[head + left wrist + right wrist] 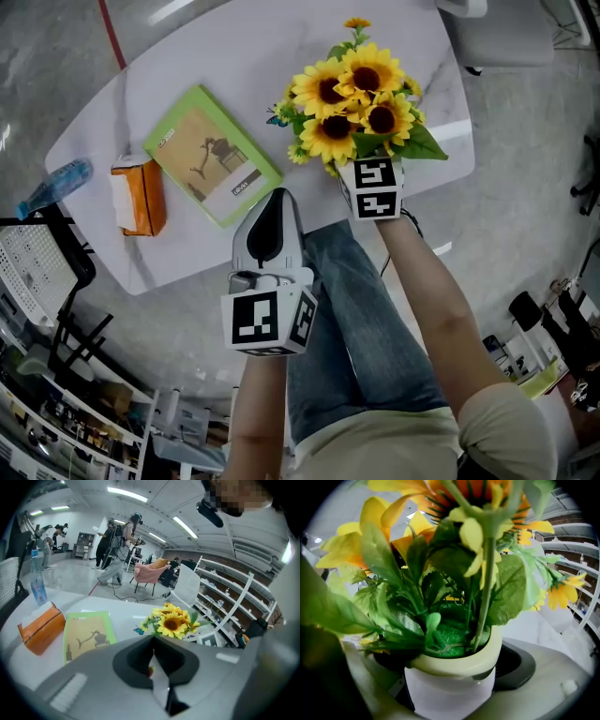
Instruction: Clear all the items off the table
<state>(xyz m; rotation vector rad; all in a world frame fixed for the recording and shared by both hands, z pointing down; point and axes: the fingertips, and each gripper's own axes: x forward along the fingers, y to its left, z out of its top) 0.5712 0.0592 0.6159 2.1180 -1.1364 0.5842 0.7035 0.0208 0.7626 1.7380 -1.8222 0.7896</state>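
Glossy grey floor [525, 187], ceiling strip lights [126, 494], white shelving [242, 595] along one side.

Looks like a large open lab or test hall. Shows long strip lights [126, 495] across a high ceiling, a glossy grey floor [525, 187] marked with a red line [112, 33], and white shelving racks [234, 592] loaded with small gear along one side. Holds standing people [115, 538] wearing equipment in the background, near a pink-draped chair [149, 571] and loose cables [124, 595] on the floor. Adds a white marble-look table [234, 56] and a cluttered black rack [66, 356] beside it
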